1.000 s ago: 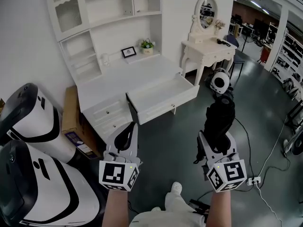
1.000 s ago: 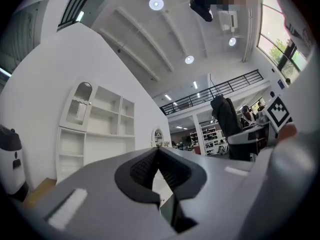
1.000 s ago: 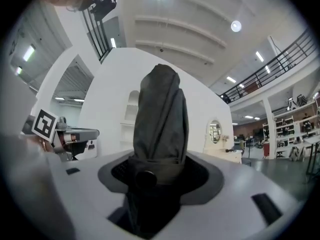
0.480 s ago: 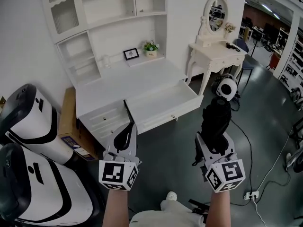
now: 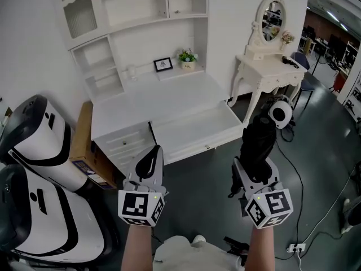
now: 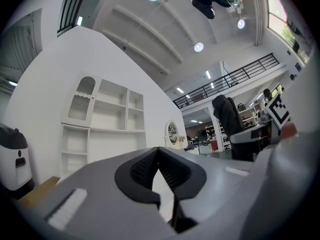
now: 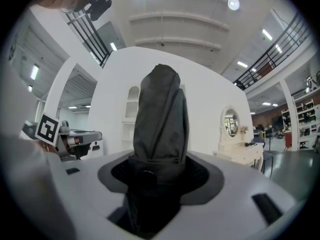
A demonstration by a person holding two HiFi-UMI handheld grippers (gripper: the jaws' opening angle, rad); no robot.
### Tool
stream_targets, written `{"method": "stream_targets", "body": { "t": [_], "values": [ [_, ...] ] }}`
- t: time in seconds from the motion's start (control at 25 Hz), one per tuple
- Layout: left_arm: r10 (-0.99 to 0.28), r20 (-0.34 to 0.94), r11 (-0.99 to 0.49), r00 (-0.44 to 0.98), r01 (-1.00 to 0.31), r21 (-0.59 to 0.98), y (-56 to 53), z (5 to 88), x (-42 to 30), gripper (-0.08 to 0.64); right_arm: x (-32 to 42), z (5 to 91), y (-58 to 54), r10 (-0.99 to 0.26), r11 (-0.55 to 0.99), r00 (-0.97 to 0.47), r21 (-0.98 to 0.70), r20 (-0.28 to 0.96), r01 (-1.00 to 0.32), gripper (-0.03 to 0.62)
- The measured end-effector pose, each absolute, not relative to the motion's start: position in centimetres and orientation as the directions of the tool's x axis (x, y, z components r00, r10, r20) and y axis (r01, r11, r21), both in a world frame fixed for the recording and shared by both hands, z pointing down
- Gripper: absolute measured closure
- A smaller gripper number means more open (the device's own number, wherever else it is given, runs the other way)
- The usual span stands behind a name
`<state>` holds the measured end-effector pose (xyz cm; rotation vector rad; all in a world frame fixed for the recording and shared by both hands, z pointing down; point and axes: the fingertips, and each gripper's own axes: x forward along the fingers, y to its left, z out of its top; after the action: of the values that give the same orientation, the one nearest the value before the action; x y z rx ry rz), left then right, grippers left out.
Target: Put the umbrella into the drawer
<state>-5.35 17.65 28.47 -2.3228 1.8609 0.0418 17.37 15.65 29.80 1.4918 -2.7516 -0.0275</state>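
The white desk's point(image 5: 146, 100) open drawer point(image 5: 192, 130) at twelve o'clock has drawn nearer, so stowing looks close. My right gripper point(image 5: 250, 171) clenches the umbrella point(image 5: 258, 143) at four o'clock; my left gripper point(image 5: 150, 161) is closed, empty.

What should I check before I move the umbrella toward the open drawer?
1. Grip: umbrella clamped in right gripper: ok.
2. Target: drawer pulled open: ok.
3. Inside of drawer bare where visible: ok.
4. Spare hand: left gripper shut, holding nothing: ok.
5. Position: umbrella over the drawer: not ok, it is short of it.
6. Fit: umbrella length against drawer: cannot tell.
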Motion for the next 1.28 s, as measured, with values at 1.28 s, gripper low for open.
{"method": "stream_targets", "body": {
  "t": [1.28],
  "values": [
    [-0.954,-0.094,-0.276,0.284,-0.957,-0.089,-5.9,30.1,-10.0,0.551,13.2,30.8,-6.8,-0.867,0.491,-0.494,-0.055,0.063,-0.869,0.344]
  ]
}}
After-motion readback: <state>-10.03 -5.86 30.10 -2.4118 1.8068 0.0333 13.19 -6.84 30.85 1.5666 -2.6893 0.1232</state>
